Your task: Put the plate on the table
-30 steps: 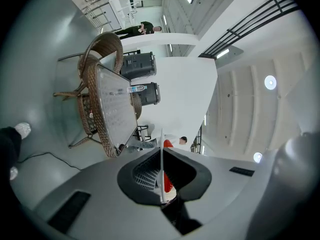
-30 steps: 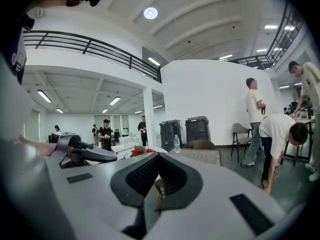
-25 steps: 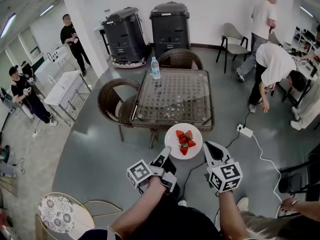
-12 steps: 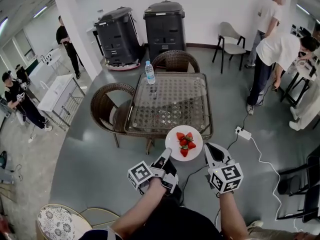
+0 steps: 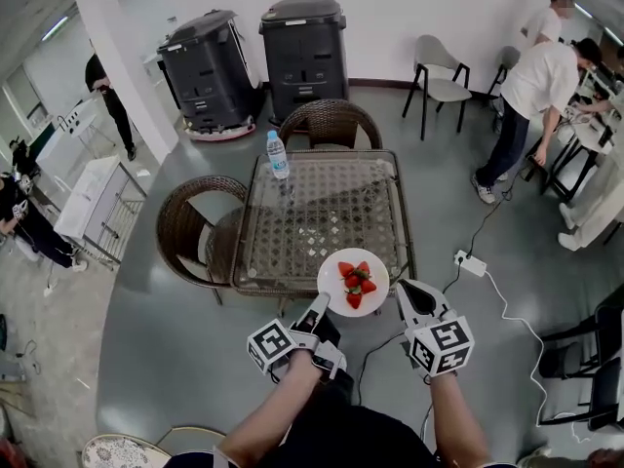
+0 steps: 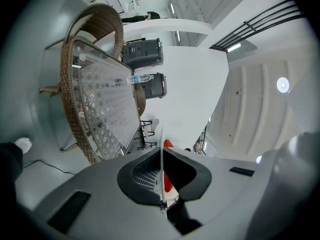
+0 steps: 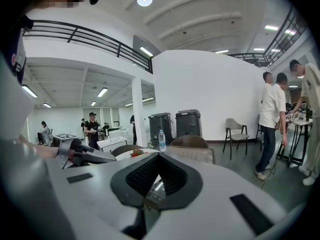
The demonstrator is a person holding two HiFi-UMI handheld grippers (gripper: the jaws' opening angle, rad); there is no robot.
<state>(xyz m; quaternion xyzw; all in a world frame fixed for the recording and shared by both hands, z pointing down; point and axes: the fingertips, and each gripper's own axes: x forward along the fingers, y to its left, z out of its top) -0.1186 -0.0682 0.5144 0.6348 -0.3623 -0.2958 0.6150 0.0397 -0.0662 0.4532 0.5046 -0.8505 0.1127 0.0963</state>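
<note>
A white plate (image 5: 332,279) with several strawberries (image 5: 355,283) hangs level over the near edge of the glass-topped wicker table (image 5: 322,208). My left gripper (image 5: 318,312) is shut on the plate's near left rim. In the left gripper view the plate (image 6: 161,159) shows edge-on between the jaws, with a strawberry (image 6: 168,182) behind it. My right gripper (image 5: 410,296) hovers just right of the plate, shut and holding nothing. From the right gripper view (image 7: 155,184), the plate (image 7: 127,156) and the left gripper (image 7: 87,156) appear at the left.
A water bottle (image 5: 278,155) stands at the table's far left corner. Wicker chairs sit at the left (image 5: 185,227) and far side (image 5: 330,123). A power strip and cable (image 5: 464,259) lie on the floor at the right. People stand at both sides of the room.
I have come closer to the table. The plate, held by the left gripper, has moved forward from short of the table to over its near edge. The right gripper has kept alongside.
</note>
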